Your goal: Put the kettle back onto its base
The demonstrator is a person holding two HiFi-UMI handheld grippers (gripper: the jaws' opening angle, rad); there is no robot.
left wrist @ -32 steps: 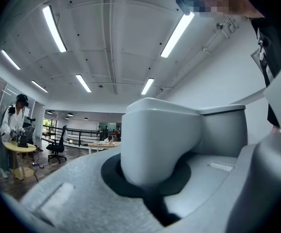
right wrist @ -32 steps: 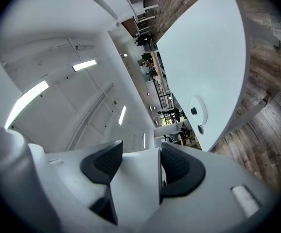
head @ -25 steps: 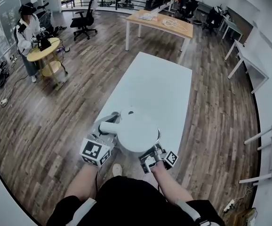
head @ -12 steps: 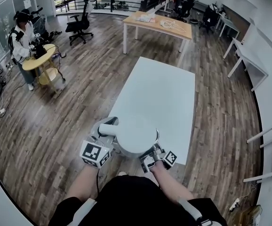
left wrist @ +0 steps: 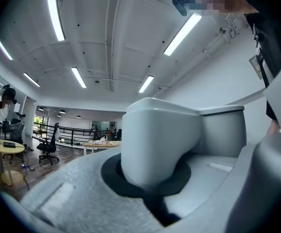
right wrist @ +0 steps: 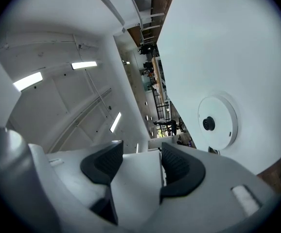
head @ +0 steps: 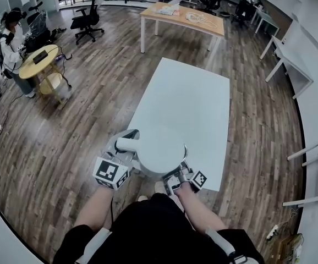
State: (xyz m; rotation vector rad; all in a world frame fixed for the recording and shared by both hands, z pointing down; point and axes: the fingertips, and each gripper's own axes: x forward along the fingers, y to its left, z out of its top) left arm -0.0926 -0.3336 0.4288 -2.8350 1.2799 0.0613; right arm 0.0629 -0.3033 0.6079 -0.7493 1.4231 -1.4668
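I hold the white round plastic kettle [head: 159, 155], lower centre of the head view, over the near end of the pale rectangular table [head: 192, 98]. The left gripper [left wrist: 152, 178] clamps its handle; the right gripper [right wrist: 139, 171] pinches its near edge. My recommended procedure: centre the kettle over the white disc base [right wrist: 218, 122], keep it level, and lower it straight onto the dark centre pin.

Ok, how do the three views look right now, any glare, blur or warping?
Head view: sharp and evenly lit, but fisheye bends the room, and the white round kettle barely stands out against the white table. Left gripper view: bright ceiling strip lights, the kettle's handle looms large and soft. Right gripper view: tipped sideways, round white base crisp.
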